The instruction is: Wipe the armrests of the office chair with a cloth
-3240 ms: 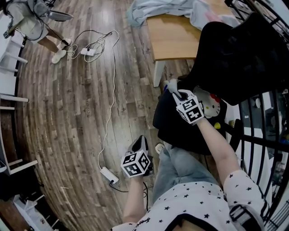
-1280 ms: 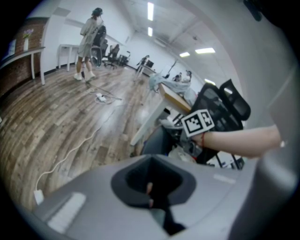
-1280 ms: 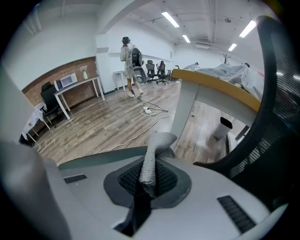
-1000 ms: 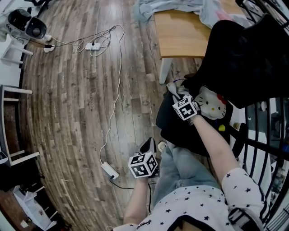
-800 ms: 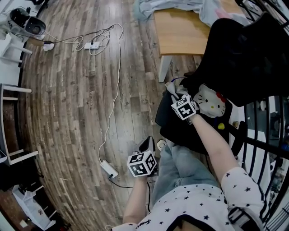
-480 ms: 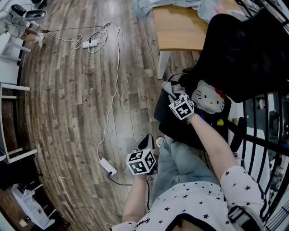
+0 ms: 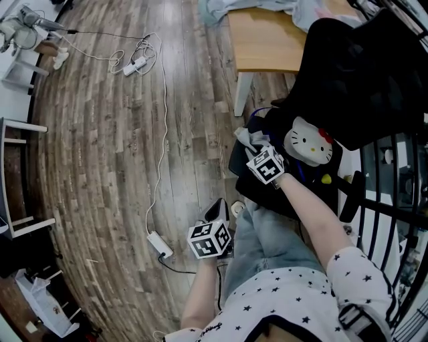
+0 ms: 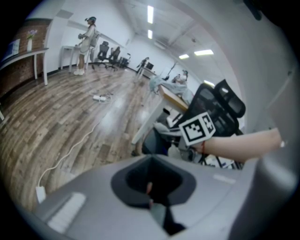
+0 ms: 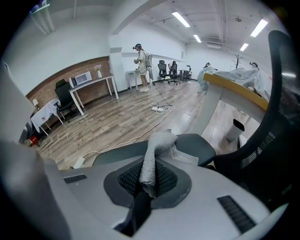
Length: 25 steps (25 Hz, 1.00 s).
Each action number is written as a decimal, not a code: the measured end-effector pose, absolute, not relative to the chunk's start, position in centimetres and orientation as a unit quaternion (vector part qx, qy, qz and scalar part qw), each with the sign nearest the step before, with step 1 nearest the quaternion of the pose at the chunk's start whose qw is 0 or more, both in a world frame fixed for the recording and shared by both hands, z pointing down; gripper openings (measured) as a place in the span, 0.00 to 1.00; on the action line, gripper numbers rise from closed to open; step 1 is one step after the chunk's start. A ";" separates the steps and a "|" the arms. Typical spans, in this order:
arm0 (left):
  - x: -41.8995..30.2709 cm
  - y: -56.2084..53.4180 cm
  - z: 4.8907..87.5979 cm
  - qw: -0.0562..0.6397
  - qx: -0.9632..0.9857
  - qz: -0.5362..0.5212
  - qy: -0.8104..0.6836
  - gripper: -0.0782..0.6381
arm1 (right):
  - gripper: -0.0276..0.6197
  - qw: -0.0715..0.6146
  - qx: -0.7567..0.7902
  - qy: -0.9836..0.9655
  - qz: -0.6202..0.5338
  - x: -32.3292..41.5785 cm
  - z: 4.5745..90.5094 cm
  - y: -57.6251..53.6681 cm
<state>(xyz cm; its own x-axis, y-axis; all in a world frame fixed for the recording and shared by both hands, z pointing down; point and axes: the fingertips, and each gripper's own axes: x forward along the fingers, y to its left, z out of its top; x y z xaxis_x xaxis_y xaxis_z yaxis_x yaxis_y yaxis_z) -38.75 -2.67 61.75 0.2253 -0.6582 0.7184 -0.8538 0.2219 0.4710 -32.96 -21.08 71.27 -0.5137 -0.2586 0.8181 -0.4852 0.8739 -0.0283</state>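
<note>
Cloth point(image 9: 157, 152) is pinched in right tongs point(image 9: 149, 185) and laid on the near armrest point(image 9: 202, 144). Left tongs point(image 8: 150, 190) are held pressed together, empty. Wipe is judged mid-pass; far armrest point(image 7: 352, 194) is left.

A white cable point(image 7: 162, 133) snakes across the wooden floor point(image 7: 100, 160) between a power strip point(image 7: 160, 244) close by and a second power strip point(image 7: 134, 65) farther off. A wooden table point(image 7: 264, 40) carries pale crumpled clothes point(image 7: 231, 9). A white cat-face cushion point(image 7: 309, 144) lies near black railings point(image 7: 394, 200).
</note>
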 end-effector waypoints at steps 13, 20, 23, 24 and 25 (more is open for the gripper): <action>-38.0 -1.3 61.2 0.480 0.610 0.096 -0.624 0.11 | 0.08 0.438 0.185 -0.870 0.131 -34.0 71.1 -17.2; -37.2 -0.9 61.0 0.481 0.607 0.093 -0.625 0.11 | 0.08 0.434 0.172 -0.874 0.138 -34.3 70.9 -15.4; -36.8 -0.9 60.9 0.480 0.608 0.092 -0.625 0.11 | 0.08 0.432 0.166 -0.875 0.139 -34.4 70.8 -14.9; -36.6 -0.9 60.8 0.480 0.608 0.092 -0.625 0.11 | 0.08 0.432 0.163 -0.876 0.138 -34.4 70.8 -14.7; -36.5 -0.8 60.8 0.480 0.609 0.092 -0.625 0.11 | 0.08 0.433 0.161 -0.876 0.137 -34.4 70.8 -14.4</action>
<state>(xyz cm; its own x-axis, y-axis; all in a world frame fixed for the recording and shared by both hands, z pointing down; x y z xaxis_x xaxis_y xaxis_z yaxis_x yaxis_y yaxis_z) -36.47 -0.83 60.81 0.2018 -0.6725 0.7120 -0.8497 0.2413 0.4688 -34.43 -14.43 70.83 -0.5732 -0.1639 0.8029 -0.4007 0.9107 -0.1002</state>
